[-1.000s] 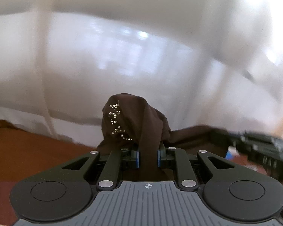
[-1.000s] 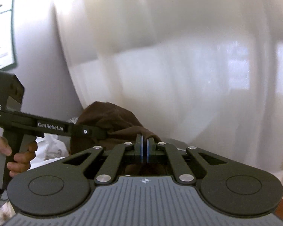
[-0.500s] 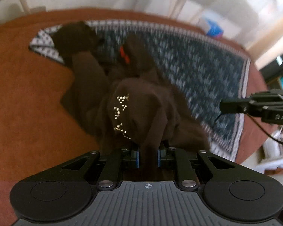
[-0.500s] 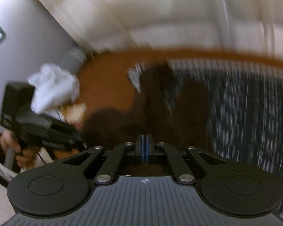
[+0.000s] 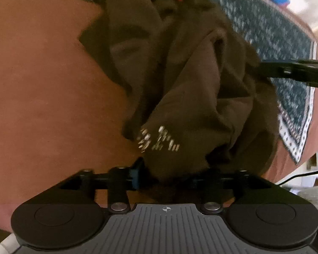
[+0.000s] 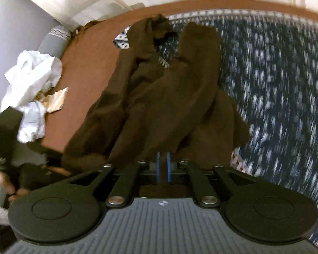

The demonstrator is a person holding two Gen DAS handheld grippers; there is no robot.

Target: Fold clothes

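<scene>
Both grippers, left [image 5: 171,177] and right [image 6: 163,166], have just spread their jaws, releasing the garment [image 5: 190,80]; next smooth it flat on the bed [image 5: 42,84].

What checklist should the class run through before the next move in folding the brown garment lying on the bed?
1. Left claw let go: ok. Its jaws have just been opening and stand wide, with cloth lying loose between them.
2. Right claw let go: cannot tell. Its jaws have just been opening, but the gap is narrow and the cloth is close against them.
3. Brown garment laid flat: not ok. It lies bunched in thick folds.
4. Garment wholly on the patterned blue cloth: not ok. Part of it rests on the rust-brown bedcover.
5. Studded patch found as a landmark: ok, near the left claw.
6. An edge or corner to grasp next: cannot tell, as the picture is blurred.
</scene>
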